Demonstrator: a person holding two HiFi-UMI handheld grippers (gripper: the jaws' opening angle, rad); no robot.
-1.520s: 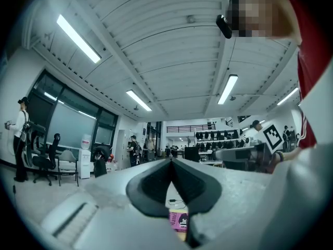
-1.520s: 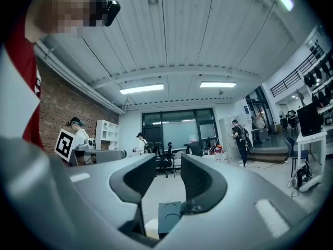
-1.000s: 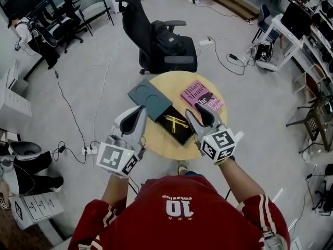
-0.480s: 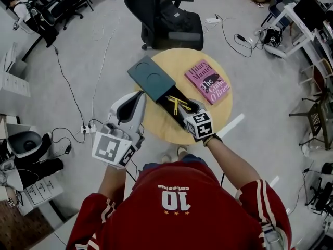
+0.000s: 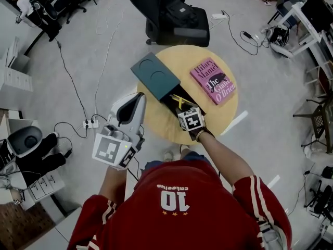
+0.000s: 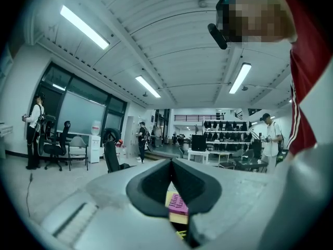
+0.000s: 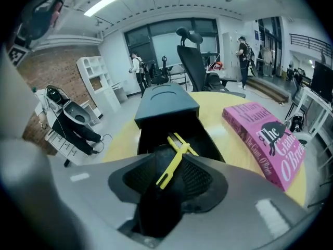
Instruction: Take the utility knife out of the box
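A dark teal box (image 5: 153,77) lies on the round yellow table (image 5: 229,113), its black tray (image 7: 156,134) pulled out toward me. In the tray lies a yellow utility knife (image 5: 179,102), crossed with a second yellow piece. My right gripper (image 5: 186,111) is tilted steeply down over the near end of the tray, its marker cube facing up. In the right gripper view the knife (image 7: 177,142) shows just past the right gripper (image 7: 174,150), whose jaws look shut and hold nothing. My left gripper (image 5: 139,97) hangs shut and empty off the table's left edge, pointing level.
A pink book (image 5: 213,81) lies on the table right of the box. A black office chair (image 5: 171,14) stands behind the table. Cables and a power strip (image 5: 88,124) lie on the floor to the left. People stand in the background of both gripper views.
My right gripper has dropped from beside the book to the open tray and tipped its nose downward. My left gripper has sunk a little and stays off the table.
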